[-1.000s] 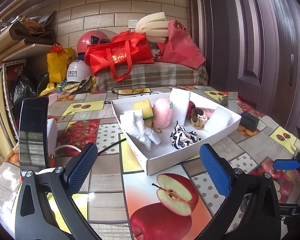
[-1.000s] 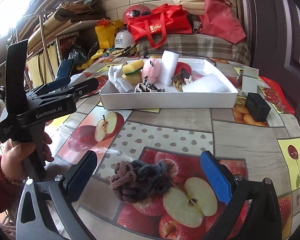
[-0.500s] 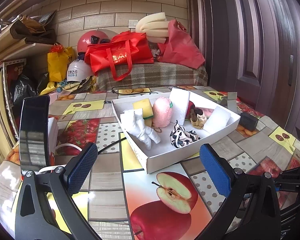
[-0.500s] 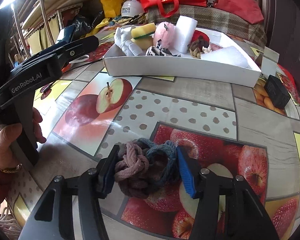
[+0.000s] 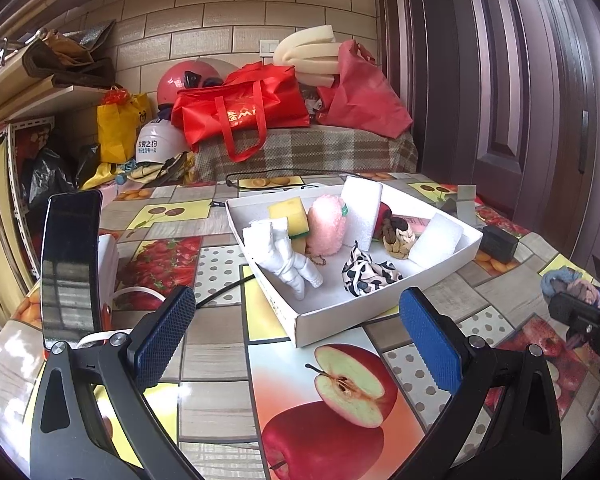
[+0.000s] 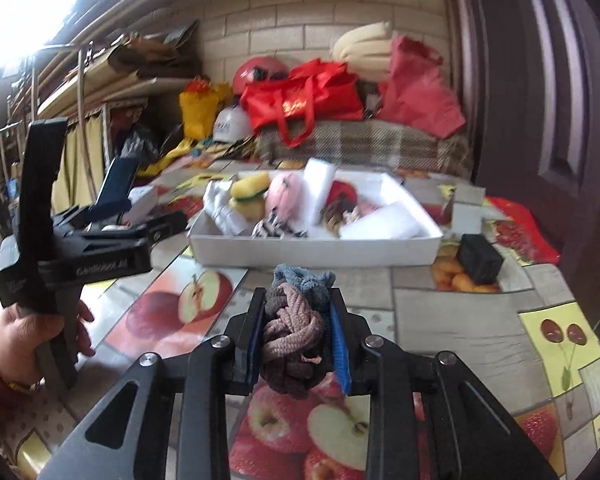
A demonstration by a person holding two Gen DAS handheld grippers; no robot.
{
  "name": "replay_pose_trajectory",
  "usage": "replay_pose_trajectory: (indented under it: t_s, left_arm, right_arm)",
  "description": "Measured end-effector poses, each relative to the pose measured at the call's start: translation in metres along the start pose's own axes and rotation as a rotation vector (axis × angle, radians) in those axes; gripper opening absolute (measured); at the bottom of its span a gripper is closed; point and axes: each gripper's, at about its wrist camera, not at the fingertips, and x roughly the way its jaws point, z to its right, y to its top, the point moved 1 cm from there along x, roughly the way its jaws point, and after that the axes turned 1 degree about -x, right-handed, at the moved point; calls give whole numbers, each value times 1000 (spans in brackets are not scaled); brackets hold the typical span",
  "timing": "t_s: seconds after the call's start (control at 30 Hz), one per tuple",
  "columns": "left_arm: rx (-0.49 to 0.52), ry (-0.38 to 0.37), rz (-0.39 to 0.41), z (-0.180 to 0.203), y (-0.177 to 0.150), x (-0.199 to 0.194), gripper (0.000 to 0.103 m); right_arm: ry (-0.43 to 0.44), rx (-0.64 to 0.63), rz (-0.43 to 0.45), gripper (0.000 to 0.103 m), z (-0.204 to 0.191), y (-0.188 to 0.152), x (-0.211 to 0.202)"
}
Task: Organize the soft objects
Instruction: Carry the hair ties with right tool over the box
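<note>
My right gripper [image 6: 298, 334] is shut on a braided rope knot [image 6: 292, 328] of pink, brown and blue cord and holds it above the table, in front of the white tray [image 6: 316, 246]. The knot also shows at the right edge of the left wrist view [image 5: 568, 286]. The tray [image 5: 332, 314] holds a white plush figure [image 5: 280, 254], a yellow sponge [image 5: 288, 210], a pink fluffy ball [image 5: 326, 224], white foam blocks [image 5: 362, 210], a spotted scrunchie [image 5: 366, 274] and a small braided knot [image 5: 398, 234]. My left gripper [image 5: 296, 334] is open and empty, short of the tray's near corner.
A black phone [image 5: 70, 264] stands at the left with a white cable beside it. A small black box [image 5: 500, 244] lies right of the tray. Red bags, helmets and foam sit on a checked bench [image 5: 308, 152] behind. A dark door [image 5: 520, 80] is at the right.
My right gripper closed on the rope knot and lifted it off the table, tilting up toward the tray. The left gripper stayed still.
</note>
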Motion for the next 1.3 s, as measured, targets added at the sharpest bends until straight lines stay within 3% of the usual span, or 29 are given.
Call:
replay_pose_trajectory:
  t_s: [0.2, 0.57, 0.93, 1.3]
  left_arm:
    - [-6, 0, -3, -2, 0, 0, 103]
    - [-12, -1, -8, -4, 0, 1, 103]
    - [-37, -6, -42, -5, -3, 8, 103]
    - [-56, -16, -57, -6, -2, 10, 103]
  right_arm:
    - [-67, 36, 30, 29, 9, 7, 7]
    - [-75, -32, 31, 29, -5, 17, 36]
    - [-88, 44, -6, 29, 13, 31, 76]
    - [-85, 27, -22, 29, 4, 56, 132]
